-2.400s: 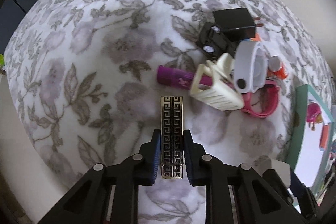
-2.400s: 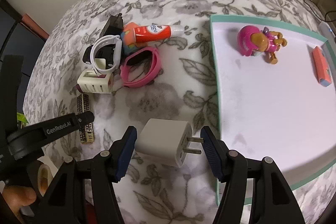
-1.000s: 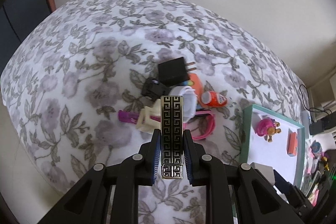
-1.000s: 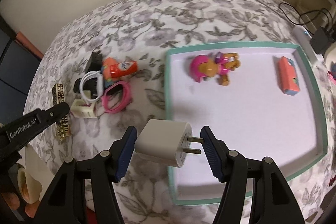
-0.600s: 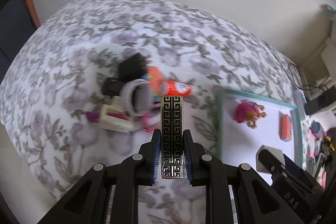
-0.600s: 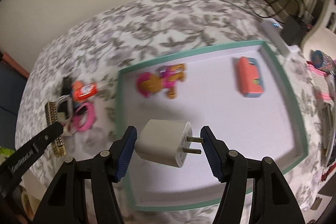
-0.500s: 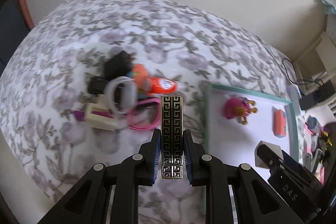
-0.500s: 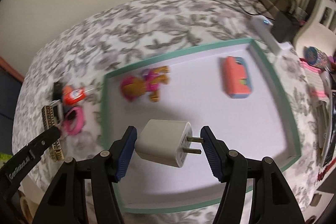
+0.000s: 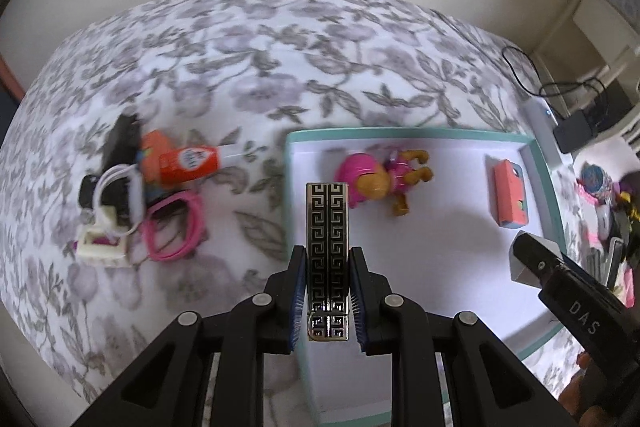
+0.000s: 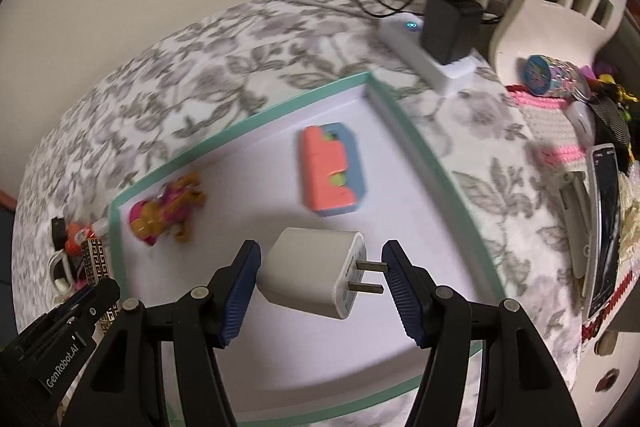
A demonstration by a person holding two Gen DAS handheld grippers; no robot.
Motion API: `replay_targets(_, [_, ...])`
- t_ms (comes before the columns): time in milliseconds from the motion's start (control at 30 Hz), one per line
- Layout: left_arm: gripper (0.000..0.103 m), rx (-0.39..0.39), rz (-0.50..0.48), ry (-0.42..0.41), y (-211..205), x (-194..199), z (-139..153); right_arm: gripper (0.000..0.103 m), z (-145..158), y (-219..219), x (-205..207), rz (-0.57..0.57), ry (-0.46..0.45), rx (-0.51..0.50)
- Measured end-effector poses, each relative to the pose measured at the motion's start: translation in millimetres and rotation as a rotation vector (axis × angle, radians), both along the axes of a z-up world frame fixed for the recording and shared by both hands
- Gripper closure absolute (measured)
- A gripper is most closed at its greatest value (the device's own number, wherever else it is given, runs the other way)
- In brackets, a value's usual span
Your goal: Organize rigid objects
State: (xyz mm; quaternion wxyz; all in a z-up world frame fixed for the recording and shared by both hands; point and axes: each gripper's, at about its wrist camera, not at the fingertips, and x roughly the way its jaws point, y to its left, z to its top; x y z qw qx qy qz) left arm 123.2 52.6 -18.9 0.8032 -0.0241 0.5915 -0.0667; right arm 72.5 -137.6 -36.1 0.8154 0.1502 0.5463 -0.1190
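Two in tray [image 10: 416, 147]: toy [image 10: 166, 213], case [image 10: 332, 171] | left gripper [image 9: 327, 291] clamps bar [image 9: 327, 227] | right gripper [image 10: 320, 283] clamps charger [image 10: 308, 271]

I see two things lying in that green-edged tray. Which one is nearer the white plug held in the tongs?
The coral and blue block. It lies just beyond the white plug in the right tongs, while the pink toy dog sits further off at the tray's left edge.

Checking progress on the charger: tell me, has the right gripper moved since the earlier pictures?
Yes. The right gripper, shut on the white charger, has gone from over the floral cloth to over the tray, near the orange case.
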Motion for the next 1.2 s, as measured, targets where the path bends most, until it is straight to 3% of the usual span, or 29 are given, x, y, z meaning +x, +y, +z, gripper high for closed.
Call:
replay_targets(367, [0.081,0.011,-0.06,0.029,-29.0,5.0,-18.4,0.038,-12.3,-25.5,-0.6,-0.065,0.037,0.019])
replay_targets(800, [0.081,0.04,-0.098,0.098,-40.9,0.4,-51.5,0.038,-32.5,-19.4,4.2,-0.039,0.099,0.007])
replay_targets(1200, [0.081,0.048,-0.1,0.091,-42.3,1.8,-53.6,0.039,-31.4,-13.1,6.8,-0.019,0.105,-0.027])
